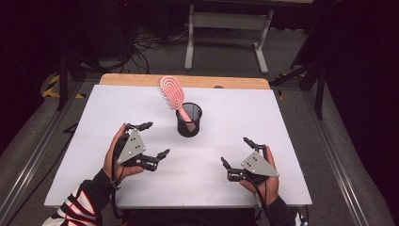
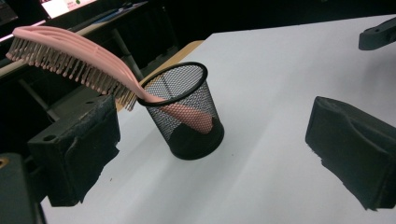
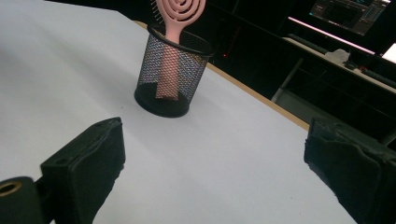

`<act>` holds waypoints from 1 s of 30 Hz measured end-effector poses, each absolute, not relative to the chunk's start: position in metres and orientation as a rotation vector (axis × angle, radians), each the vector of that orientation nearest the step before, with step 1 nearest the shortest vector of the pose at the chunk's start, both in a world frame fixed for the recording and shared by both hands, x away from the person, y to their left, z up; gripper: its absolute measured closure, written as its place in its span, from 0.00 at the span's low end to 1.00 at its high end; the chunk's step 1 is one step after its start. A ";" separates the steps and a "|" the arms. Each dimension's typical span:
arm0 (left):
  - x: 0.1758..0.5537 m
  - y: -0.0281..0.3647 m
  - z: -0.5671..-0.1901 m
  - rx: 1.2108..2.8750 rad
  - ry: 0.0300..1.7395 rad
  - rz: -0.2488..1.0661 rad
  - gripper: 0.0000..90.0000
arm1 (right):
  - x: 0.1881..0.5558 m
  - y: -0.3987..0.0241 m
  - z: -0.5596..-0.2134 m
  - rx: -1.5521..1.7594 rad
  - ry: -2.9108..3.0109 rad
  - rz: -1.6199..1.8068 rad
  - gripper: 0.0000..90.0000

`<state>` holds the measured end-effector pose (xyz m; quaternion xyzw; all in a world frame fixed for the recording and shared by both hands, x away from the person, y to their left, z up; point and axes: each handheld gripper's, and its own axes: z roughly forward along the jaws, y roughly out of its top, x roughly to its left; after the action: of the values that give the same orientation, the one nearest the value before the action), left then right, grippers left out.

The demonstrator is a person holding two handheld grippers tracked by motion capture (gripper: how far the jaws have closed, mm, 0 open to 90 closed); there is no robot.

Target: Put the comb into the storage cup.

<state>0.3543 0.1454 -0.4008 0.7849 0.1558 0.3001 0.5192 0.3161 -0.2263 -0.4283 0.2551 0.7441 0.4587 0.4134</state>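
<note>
A pink hairbrush point(image 1: 172, 94) stands handle-down in a black mesh cup point(image 1: 189, 121) near the middle of the white table point(image 1: 244, 113), its head leaning out to the back left. My left gripper point(image 1: 155, 139) rests open on the table left of the cup, nothing between its jaws. My right gripper point(image 1: 236, 151) is open at the front right, also empty. In the left gripper view the cup point(image 2: 187, 114) and brush point(image 2: 70, 58) lie ahead between the jaws. The right gripper view shows the cup point(image 3: 170, 77) and brush point(image 3: 173, 28) farther off.
The table has a wooden strip point(image 1: 188, 81) along its far edge. Beyond it stand a white frame point(image 1: 226, 28) and cables on the floor. Dark stands flank the table on both sides.
</note>
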 end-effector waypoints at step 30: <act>0.332 0.187 -0.425 1.926 0.423 0.762 0.05 | 0.313 -0.229 -0.426 0.640 1.854 1.140 0.07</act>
<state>0.3318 0.1868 -0.4251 0.7934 0.1741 0.3140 0.4916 0.3128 -0.2290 -0.4259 0.2555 0.7406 0.4555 0.4228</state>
